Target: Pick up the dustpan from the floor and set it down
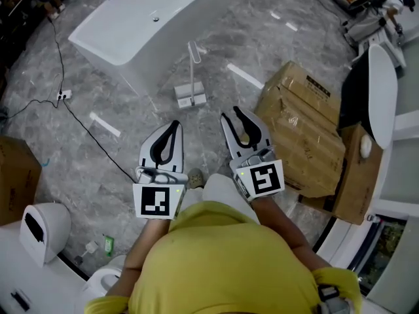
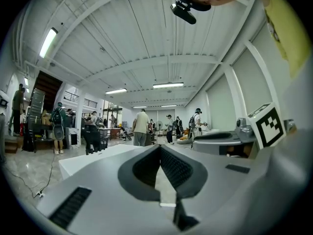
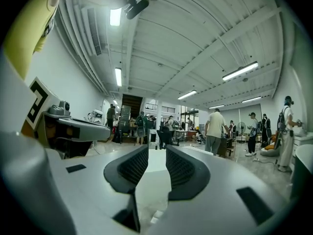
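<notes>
head view shows bathtub [image 1: 141, 34] behind dustpan [image 1: 190, 98], cardboard boxes [image 1: 304, 129] nearby.

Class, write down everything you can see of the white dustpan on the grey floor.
The dustpan is white and looks like plastic. It has a low, boxy pan and a long, thin handle standing up from it. It sits upright on the grey marbled floor, close to the side of the white bathtub. Only the floor is seen touching the pan, and nothing holds it. Its inside is too small to make out.
</notes>
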Demonstrator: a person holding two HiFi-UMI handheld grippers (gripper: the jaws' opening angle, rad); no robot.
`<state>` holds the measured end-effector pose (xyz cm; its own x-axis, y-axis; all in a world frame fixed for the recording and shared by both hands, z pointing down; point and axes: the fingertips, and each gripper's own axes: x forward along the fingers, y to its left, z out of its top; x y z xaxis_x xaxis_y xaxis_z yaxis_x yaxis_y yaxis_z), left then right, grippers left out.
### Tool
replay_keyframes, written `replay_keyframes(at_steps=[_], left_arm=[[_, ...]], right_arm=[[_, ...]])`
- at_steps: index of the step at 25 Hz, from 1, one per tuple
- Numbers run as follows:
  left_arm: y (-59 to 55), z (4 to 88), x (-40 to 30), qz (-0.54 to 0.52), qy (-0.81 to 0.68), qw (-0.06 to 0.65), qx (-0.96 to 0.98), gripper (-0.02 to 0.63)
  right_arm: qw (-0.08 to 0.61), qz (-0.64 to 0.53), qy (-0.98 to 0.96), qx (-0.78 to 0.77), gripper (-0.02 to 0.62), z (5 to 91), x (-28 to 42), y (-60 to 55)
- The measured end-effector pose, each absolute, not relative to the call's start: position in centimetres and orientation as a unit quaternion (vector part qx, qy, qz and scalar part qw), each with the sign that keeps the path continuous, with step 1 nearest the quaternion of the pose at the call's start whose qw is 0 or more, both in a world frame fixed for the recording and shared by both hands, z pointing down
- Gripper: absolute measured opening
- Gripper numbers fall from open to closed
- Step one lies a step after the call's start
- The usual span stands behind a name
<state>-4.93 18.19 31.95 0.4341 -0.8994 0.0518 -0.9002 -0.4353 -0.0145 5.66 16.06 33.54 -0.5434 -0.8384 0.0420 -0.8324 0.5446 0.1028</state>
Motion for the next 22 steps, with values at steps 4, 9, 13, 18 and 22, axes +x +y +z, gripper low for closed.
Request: replay_keyframes(at_steps=[4, 9, 13, 18, 22], left_arm=[[17.2, 32.1, -5.4, 0.024, -0.529, 0.015, 0.848, 0.0], [15.5, 32.0, -5.9, 0.017, -0.531, 0.015, 0.847, 0.0], [13.2, 32.1, -5.7, 0.017, -0.532, 0.013, 0.847, 0.0], [8.3, 32.7, -5.6, 0.022, -0.53, 0.015, 0.848, 0.0], [3.5, 33.2, -5.9, 0.026, -0.534, 0.024, 0.845, 0.0]], right_arm=[[0.051, -0.034, -0.877, 0.477, 0.124, 33.8, 5.2, 15.0], [0.05, -0.039, -0.877, 0.476, 0.13, 33.6, 4.7, 13.0], [0.048, -0.036, -0.88, 0.472, 0.13, 34.3, 4.7, 10.2], [0.053, -0.032, -0.887, 0.458, 0.141, 35.6, 3.9, 4.7], [0.06, -0.024, -0.892, 0.447, 0.15, 36.7, 3.2, -0.4]])
